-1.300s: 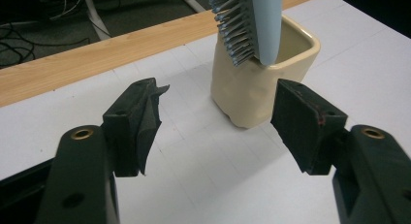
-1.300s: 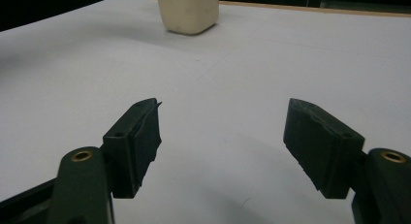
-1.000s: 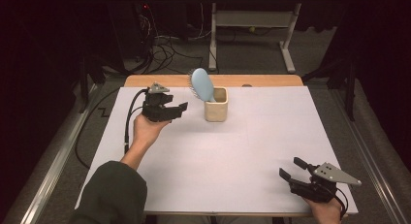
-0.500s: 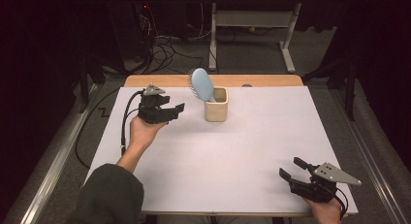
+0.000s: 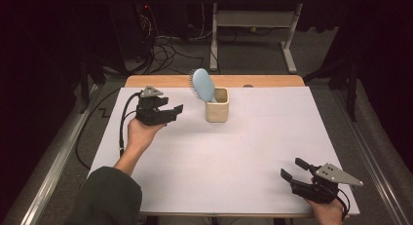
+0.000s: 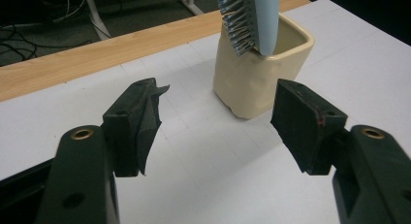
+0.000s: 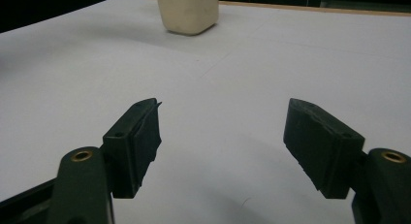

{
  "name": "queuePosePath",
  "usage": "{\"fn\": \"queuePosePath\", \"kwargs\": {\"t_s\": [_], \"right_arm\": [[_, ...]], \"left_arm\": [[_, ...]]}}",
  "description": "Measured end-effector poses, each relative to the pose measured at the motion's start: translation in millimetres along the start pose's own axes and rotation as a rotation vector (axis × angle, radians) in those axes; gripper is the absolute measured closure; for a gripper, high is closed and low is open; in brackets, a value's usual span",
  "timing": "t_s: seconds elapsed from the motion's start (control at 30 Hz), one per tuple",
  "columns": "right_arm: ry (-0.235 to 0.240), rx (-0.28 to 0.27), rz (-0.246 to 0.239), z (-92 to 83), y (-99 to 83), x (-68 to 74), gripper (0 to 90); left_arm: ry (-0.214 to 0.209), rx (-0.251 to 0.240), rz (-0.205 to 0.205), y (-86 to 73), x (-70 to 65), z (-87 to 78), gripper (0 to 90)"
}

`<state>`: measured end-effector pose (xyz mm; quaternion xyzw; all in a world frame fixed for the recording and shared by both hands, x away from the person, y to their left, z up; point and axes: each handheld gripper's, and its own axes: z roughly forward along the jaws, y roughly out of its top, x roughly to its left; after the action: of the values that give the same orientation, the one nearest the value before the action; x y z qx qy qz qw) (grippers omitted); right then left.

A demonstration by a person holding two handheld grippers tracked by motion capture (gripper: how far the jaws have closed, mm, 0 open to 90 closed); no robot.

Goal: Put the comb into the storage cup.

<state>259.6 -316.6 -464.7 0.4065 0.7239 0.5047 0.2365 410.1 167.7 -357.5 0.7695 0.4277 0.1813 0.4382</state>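
A cream square cup (image 5: 216, 104) (image 6: 259, 69) (image 7: 188, 9) stands toward the back of the white table. A light blue hairbrush (image 5: 203, 85) (image 6: 252, 18) leans out of it, bristles to the left. My left gripper (image 5: 175, 113) (image 6: 218, 124) hovers just left of the cup, jaws open and empty, pointing at it. My right gripper (image 5: 293, 170) (image 7: 223, 136) rests low at the front right corner, open, with nothing between its jaws.
A bare wooden strip (image 5: 156, 81) runs along the back edge of the white table top (image 5: 234, 157). Beyond it are a desk frame (image 5: 253, 20) and loose cables (image 5: 165, 45) on the dark floor. A black cable (image 5: 124, 122) trails from the left gripper.
The left hand has drifted slightly left, away from the cup. The right hand, cup and brush stand as before.
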Motion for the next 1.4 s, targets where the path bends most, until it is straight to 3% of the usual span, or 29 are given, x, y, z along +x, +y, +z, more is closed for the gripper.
{"fn": "queuePosePath", "kwargs": {"t_s": [1.4], "right_arm": [[-0.003, -0.001, -0.002, 0.1, 0.0, 0.5, 29.8]], "left_arm": [[-0.010, -0.035, 0.008, -21.8, -0.4, -34.4, 34.0]]}}
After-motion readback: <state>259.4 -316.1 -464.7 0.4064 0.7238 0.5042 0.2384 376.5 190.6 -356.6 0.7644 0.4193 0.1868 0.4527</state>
